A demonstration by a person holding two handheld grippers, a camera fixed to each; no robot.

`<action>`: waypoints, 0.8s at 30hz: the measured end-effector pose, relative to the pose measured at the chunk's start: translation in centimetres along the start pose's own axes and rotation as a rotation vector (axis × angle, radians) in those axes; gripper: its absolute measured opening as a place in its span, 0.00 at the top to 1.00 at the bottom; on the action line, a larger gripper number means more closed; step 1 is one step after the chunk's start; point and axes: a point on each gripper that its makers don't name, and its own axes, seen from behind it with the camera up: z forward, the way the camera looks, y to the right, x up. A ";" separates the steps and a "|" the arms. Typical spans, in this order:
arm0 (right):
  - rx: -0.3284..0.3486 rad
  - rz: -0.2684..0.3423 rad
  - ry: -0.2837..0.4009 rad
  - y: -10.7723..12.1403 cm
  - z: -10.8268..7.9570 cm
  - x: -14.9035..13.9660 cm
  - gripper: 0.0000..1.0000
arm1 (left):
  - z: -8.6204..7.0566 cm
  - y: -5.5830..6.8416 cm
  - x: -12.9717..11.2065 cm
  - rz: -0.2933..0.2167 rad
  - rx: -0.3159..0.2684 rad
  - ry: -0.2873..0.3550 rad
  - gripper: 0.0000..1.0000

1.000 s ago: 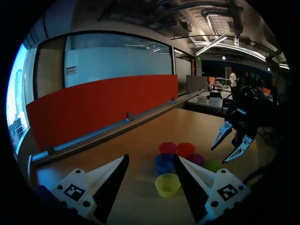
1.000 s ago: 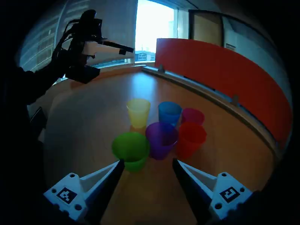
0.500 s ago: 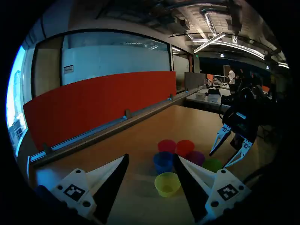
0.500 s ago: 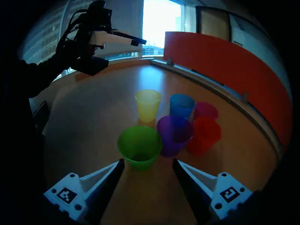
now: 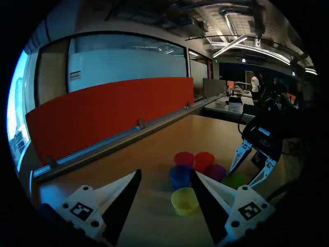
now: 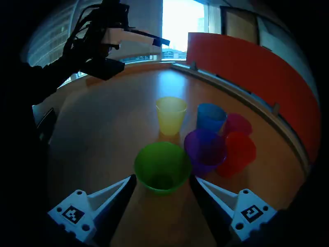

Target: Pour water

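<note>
Logged six plastic cups standing clustered on the bench: green cup, yellow cup, blue cup, purple cup, red cup, pink cup.

Found green cup nearest the right gripper, just ahead of its fingers, with purple cup just beside it. Fingers spread wide, holding nothing; no contact with green cup made out. Left gripper likewise wide and empty, held above the bench and aimed towards yellow cup.

Cannot tell whether any cup holds water.

Handling, judged only:
- Light, thin-walled and smooth.
- Likely to flex or squirt out under a hard squeeze; not brittle.
- If filled, heavier and prone to slosh.
- Best taken across the diameter at mid-wall, below the rim, with moderate pressure.

Orientation: long axis vertical for all six, mouths up, walls tapering to a narrower base. Needs tipping about a horizontal axis, mouth towards the receiving cup.
</note>
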 end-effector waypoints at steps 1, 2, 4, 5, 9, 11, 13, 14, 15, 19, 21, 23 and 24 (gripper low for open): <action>0.001 -0.001 0.000 0.0 0.1 0.1 0.01 | 0.0 0.0 0.0 0.000 0.000 0.000 0.14; 0.001 -0.001 -0.001 0.0 0.3 0.1 0.01 | -0.1 -0.1 -0.1 -0.001 0.001 0.000 0.14; 0.002 -0.002 0.000 0.0 0.5 0.3 0.01 | -0.1 -0.1 -0.2 -0.002 -0.001 0.001 0.14; 0.003 -0.003 0.000 -0.1 0.6 0.3 0.01 | -0.1 0.0 -0.2 -0.003 -0.002 0.001 0.14; 0.003 -0.006 0.000 -0.1 0.9 0.6 0.01 | 0.0 -0.2 -0.4 -0.004 -0.002 0.001 0.14; 0.003 -0.009 0.000 -0.1 1.1 0.7 0.01 | 0.0 -0.3 -0.4 -0.003 0.000 0.001 0.14; 0.004 -0.009 0.001 -0.1 1.3 0.7 0.01 | 0.0 -0.3 -0.4 -0.004 0.000 0.002 0.14; 0.005 -0.009 0.002 -0.1 1.4 0.7 0.01 | 0.0 -0.3 -0.4 -0.005 -0.001 0.002 0.14; 0.005 -0.008 0.003 -0.1 1.5 0.8 0.01 | 0.0 -0.4 -0.4 -0.006 -0.001 0.002 0.14; 0.002 -0.004 0.007 0.0 1.8 0.8 0.01 | 0.0 -0.4 -0.5 -0.006 -0.001 0.001 0.14; 0.000 -0.003 0.007 0.0 1.9 0.8 0.01 | 0.0 -0.5 -0.6 -0.005 -0.001 0.001 0.14; 0.002 -0.005 0.006 -0.1 2.0 0.8 0.01 | 0.0 -0.5 -0.6 -0.005 -0.002 0.000 0.14; 0.003 -0.006 0.005 -0.1 2.0 0.8 0.01 | 0.0 -0.5 -0.6 -0.006 -0.002 0.000 0.14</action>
